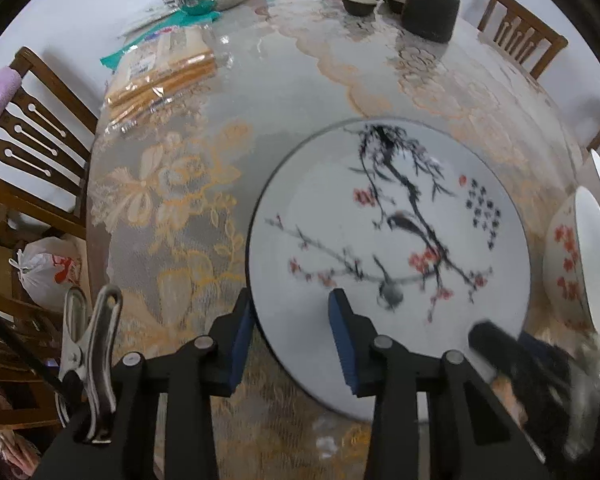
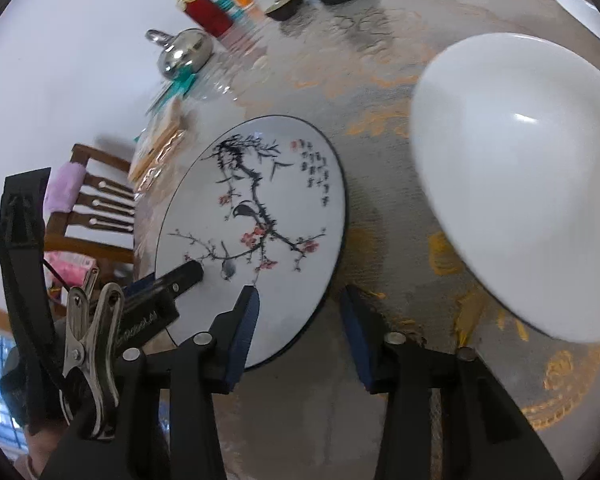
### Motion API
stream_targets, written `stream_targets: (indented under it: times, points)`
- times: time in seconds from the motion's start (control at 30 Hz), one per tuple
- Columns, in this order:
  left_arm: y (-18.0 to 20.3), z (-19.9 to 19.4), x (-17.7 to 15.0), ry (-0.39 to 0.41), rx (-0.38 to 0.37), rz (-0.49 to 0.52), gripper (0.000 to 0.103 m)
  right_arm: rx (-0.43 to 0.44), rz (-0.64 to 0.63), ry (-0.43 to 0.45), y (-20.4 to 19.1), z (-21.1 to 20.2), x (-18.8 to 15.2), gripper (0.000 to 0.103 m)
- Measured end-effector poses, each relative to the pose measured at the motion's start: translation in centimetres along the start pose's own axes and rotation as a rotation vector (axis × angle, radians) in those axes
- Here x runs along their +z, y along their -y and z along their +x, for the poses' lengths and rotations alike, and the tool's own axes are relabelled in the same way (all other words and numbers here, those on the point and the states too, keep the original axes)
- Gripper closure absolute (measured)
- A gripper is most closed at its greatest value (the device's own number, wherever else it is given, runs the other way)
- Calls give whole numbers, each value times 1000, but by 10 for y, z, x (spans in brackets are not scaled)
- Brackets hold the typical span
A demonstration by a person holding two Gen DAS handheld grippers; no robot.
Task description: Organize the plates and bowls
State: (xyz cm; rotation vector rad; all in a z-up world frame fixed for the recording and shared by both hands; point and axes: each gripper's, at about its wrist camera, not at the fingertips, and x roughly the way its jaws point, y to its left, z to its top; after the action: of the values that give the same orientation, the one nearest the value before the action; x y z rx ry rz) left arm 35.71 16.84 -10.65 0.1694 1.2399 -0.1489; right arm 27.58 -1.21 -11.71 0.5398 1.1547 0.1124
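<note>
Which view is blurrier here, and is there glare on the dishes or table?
Left wrist view: the painted plate is motion-smeared, its branch drawing doubled; the glossy table cover reflects far objects. Right wrist view: the plate is sharper and the white bowl shows one small highlight, but far clutter streaks. Both are bent by fisheye, with dark corners.

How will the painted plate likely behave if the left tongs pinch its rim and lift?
The painted plate looks glazed, so probably slippery between the left tongs. It appears rigid and ceramic, likely fragile. Lying flat and shallow, it probably won't roll.
</note>
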Motion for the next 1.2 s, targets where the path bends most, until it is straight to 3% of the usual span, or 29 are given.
stream_targets:
  times: [0.23,0.5,0.7,0.9,1.2]
  points:
    - [5,-8,-32,-49,-64,43,65,-55,-98,-37,0,-12,-19,84]
    - [14,-18,-96,-120,-248,6,65,-47,-184,-150,31,-50,-73,82]
    - [35,-29,-128,-99,-241,26,66,-22,-149,-196,48,-66,-100,82]
    - [38,-26,-122,-72,-221,0,68,16,-111,-234,56,-72,-103,80]
    - [35,-18,-106,-64,-251,-2,67,17,-111,-134,72,-83,-71,74]
